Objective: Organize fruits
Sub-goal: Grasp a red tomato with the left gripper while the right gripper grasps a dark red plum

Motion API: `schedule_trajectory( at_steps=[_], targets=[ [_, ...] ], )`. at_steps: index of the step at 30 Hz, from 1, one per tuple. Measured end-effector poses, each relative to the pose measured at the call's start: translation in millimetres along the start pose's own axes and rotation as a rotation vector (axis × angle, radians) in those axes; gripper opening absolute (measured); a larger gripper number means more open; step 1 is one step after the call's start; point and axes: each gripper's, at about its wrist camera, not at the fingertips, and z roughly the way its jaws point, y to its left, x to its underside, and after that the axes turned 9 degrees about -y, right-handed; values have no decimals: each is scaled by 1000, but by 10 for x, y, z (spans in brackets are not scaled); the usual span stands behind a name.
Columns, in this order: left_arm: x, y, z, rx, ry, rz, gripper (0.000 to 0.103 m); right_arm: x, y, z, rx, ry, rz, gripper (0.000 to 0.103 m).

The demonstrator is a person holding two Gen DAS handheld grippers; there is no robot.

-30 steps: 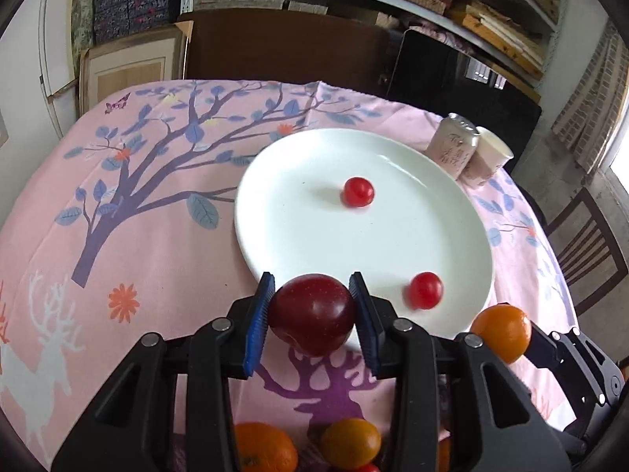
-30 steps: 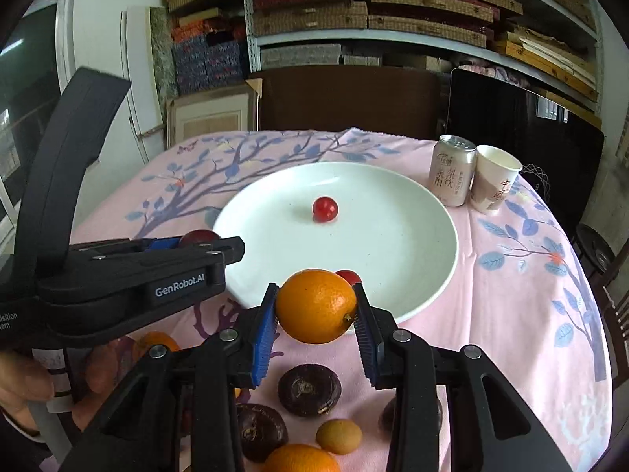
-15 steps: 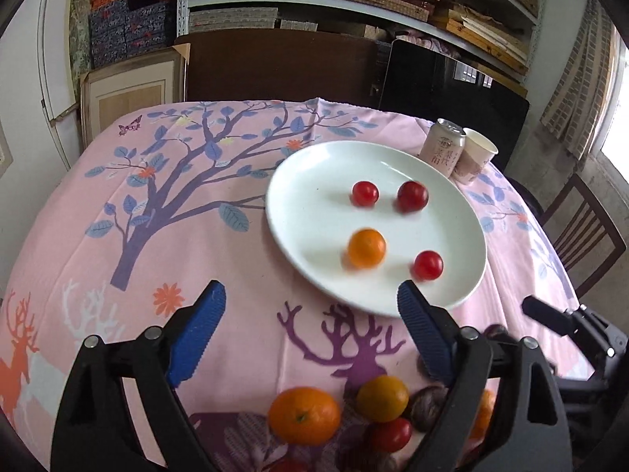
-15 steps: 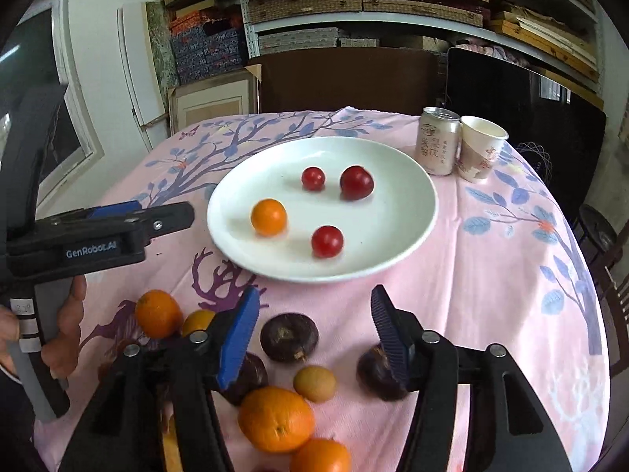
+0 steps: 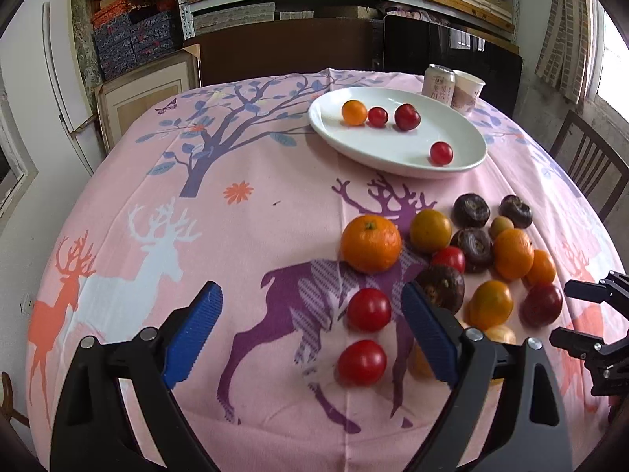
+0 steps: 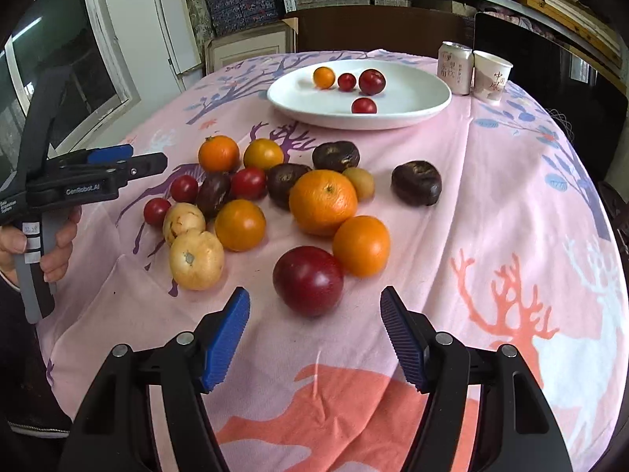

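I am hovering both grippers, fingers spread wide and holding nothing, over the loose fruit on the worktop. The right gripper (image 6: 314, 334) is facing a dark red plum (image 6: 308, 280); I judge closing on it comes next, then carrying it to the plate (image 6: 424, 112). The left gripper (image 5: 310, 334) is nearing a tomato (image 5: 368, 309).

A: What are the grippers like?
B: The right gripper (image 6: 314, 334) has black arms, ribbed blue pads (image 6: 227, 340) and silver screws.
A: The left gripper (image 6: 98, 181)?
B: White "GenRobot.AI" lettering, grey grip, bare-skinned hand (image 6: 51, 251).
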Motion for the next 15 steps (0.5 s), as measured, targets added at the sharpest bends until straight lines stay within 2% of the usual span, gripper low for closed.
schedule_trajectory(
  at_steps=[4, 9, 13, 14, 15],
  targets=[
    [184, 12, -87, -3, 15, 23, 90, 1, 104, 172, 4, 40, -2, 54],
    [329, -18, -70, -10, 50, 52, 90, -30, 120, 255, 57, 23, 0, 41],
    [381, -51, -14, 10, 67, 60, 90, -12, 83, 235, 46, 12, 13, 41],
    [385, -66, 2, 12, 68, 66, 89, -5, 83, 226, 46, 11, 16, 41],
    [381, -85, 26, 16, 71, 70, 83, -2, 81, 221, 44, 9, 19, 41]
  ],
)
